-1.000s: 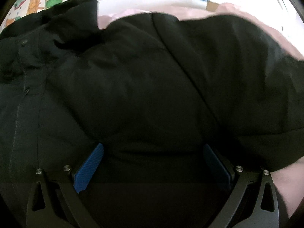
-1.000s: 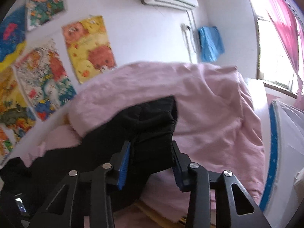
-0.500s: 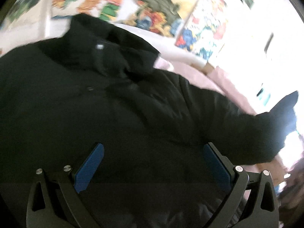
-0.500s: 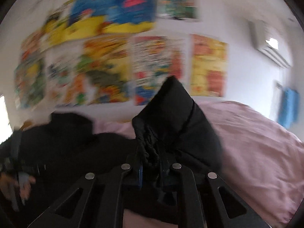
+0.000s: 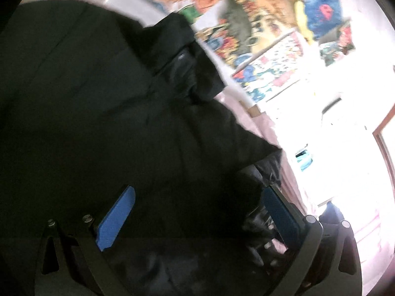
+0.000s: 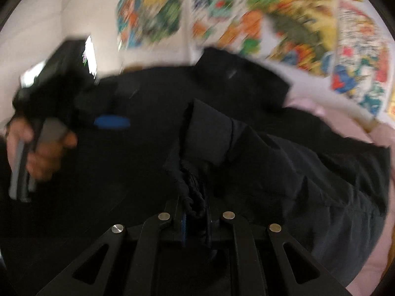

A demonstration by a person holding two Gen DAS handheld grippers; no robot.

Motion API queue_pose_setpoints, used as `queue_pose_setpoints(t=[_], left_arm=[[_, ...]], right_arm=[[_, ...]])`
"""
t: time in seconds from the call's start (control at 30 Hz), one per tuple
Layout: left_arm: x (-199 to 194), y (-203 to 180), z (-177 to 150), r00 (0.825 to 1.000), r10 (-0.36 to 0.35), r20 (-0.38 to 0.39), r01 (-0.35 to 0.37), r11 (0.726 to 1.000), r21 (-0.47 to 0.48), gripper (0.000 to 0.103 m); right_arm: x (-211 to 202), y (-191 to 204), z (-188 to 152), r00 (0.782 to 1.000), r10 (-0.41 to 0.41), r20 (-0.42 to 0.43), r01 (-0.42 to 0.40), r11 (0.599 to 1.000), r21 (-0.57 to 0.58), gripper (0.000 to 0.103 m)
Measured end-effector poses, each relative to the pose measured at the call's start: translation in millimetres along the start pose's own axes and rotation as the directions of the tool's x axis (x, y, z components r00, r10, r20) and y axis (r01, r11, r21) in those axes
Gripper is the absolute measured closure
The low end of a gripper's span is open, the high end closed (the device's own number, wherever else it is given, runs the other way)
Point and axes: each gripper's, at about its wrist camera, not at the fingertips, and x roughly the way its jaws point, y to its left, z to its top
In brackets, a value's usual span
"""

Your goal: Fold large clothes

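Swinging across since a second ago, my right gripper (image 6: 195,219) has carried the knitted black cuff (image 6: 191,192) of the large black padded jacket (image 6: 246,148) away from the pink side of the bed and over the jacket's body, and its jaws, which then stood apart around the cuff, now pinch it tight between the blue pads. My left gripper (image 5: 195,219) has swung too, so its view has turned from plain black cloth toward the collar and the wall. Its blue textured pads (image 5: 116,219) stand wide apart with nothing pressed between them, hovering over the jacket's front. The jacket lies spread on the pale pink bedsheet (image 6: 377,133), its fabric matte and softly quilted, the sleeve (image 6: 284,153) puffed into rounded folds and running from the pinched cuff toward the right. A stand-up collar (image 5: 177,49) with a small round snap rises at the far end. Behind it the white wall carries bright cartoon posters (image 6: 308,24), smeared by motion blur. In the right wrist view my left hand (image 6: 37,148) grips its tool's grey handle at the left edge, blurred, with one blue pad showing against the black cloth. Most of the jacket's lower part is too dark to make out seams, and its hem is cut off below both views.
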Motion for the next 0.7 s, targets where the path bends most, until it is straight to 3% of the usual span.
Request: queue_pose_setpoints(t=[0.07,0.13,0.27,0.3,0.57,0.63,0.67,0.7], left_arm=[[3.0,7.2,-2.2,1.0,0.01,-0.027,-0.01,1.0,-0.021,0.001],[11.1,8.8,-3.0,0.999,0.013,-0.049,-0.014,1.0,-0.017,0.001],[29.9,2.2,-8.3,0.994,0.042,-0.104,-0.038,0.998,0.04,0.001],[33.6,-0.2,-9.2,0.993,0.045,-0.111,-0.04,0.998,0.052,0.001],[64.0,-18.1,-23.1,0.989,0.092,-0.118,-0.072,0.983,0.167,0.005],[69.5,-21.8,-25.4,0.99,0.073,-0.12,-0.049,0.98,0.191,0.036],[75.7,-22.8,-27.2,0.986,0.069,-0.152,-0.038,0.98,0.195,0.06],[80.2,-24.1,-29.0,0.982,0.092,-0.163,-0.058,0.977,0.205,0.07]], right_arm=[[17.9,11.2,-6.1,0.997,0.01,-0.072,-0.011,1.0,-0.024,0.088],[23.0,11.4,-11.8,0.994,0.031,-0.104,-0.033,0.999,-0.02,0.08],[14.8,2.5,-16.8,0.985,0.141,-0.101,-0.138,0.99,0.038,0.036],[9.3,1.3,-19.7,0.981,0.167,-0.095,-0.163,0.986,0.041,0.032],[-15.2,-0.4,-50.4,0.974,0.182,-0.132,-0.186,0.982,-0.017,0.03],[-20.9,-3.1,-58.0,0.975,0.181,-0.133,-0.184,0.983,-0.015,0.03],[-24.3,-4.9,-61.5,0.975,0.178,-0.13,-0.181,0.983,-0.012,0.03],[-27.4,-6.0,-64.1,0.976,0.176,-0.124,-0.179,0.984,-0.01,0.03]])
